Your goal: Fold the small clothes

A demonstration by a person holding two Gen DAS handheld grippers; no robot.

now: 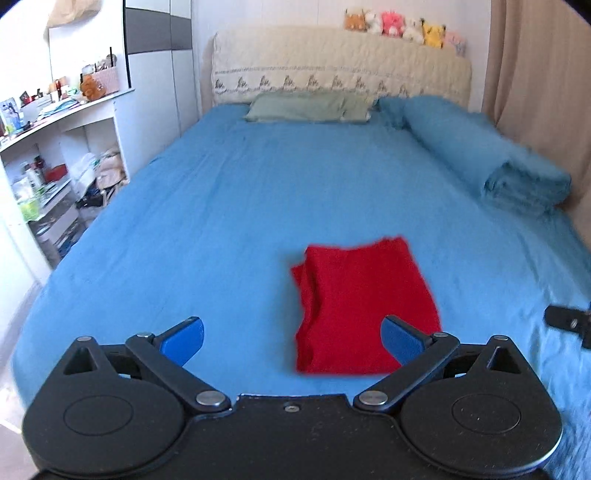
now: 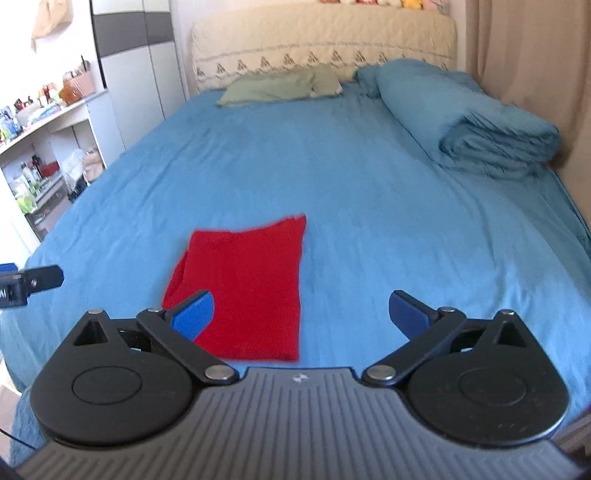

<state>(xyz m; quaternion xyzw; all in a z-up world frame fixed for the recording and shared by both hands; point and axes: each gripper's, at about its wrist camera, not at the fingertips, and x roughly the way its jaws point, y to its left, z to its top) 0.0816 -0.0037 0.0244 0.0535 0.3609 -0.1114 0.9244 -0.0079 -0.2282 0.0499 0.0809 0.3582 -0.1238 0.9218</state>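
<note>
A red garment (image 1: 364, 299) lies folded into a flat rectangle on the blue bed sheet (image 1: 240, 206); it also shows in the right wrist view (image 2: 247, 280). My left gripper (image 1: 291, 338) is open and empty, above the bed just in front of the garment's near edge, slightly to its left. My right gripper (image 2: 301, 315) is open and empty, near the garment's near right corner. Each gripper shows at the edge of the other's view: the right one (image 1: 570, 323) and the left one (image 2: 29, 282).
A rolled blue duvet (image 1: 491, 155) lies along the bed's right side by a beige curtain (image 1: 543, 74). A green pillow (image 1: 310, 107) sits at the headboard (image 1: 340, 62), with plush toys (image 1: 402, 24) on top. Cluttered white shelves (image 1: 55, 155) stand to the left.
</note>
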